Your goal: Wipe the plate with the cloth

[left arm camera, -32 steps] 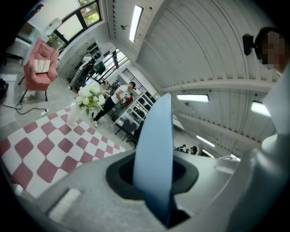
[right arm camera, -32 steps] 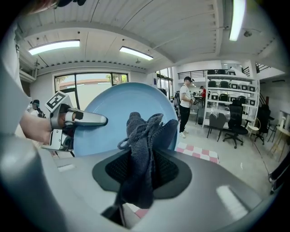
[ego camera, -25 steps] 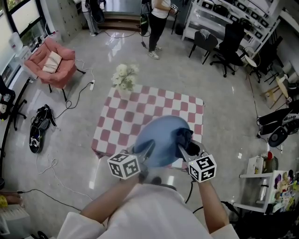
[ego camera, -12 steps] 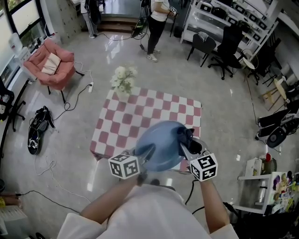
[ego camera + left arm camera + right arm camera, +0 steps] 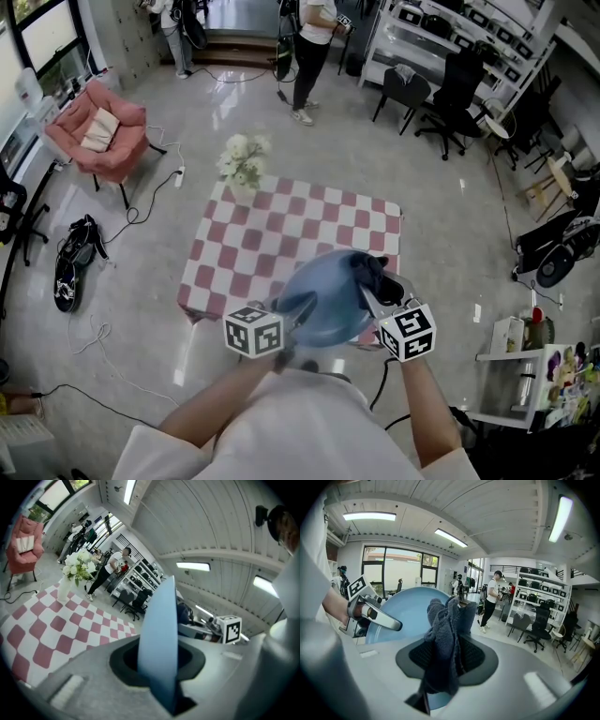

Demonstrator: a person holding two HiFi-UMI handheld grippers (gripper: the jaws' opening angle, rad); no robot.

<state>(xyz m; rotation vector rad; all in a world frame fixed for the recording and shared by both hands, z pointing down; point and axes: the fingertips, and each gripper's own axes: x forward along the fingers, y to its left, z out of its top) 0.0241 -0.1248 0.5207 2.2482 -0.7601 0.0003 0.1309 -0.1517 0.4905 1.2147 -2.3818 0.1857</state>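
Gripping the plate (image 5: 323,302) by its rim, above the desk (image 5: 272,234): left tool (image 5: 159,665) clamped edge-on. It looks stiff, slick and probably breakable. Right tool (image 5: 443,660) pinches the limp cloth (image 5: 447,625) at its face.

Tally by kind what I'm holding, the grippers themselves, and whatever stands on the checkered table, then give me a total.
Plate: 1
Cloth: 1
Grippers, left gripper and right gripper: 2
Flower vase: 1
Total: 5
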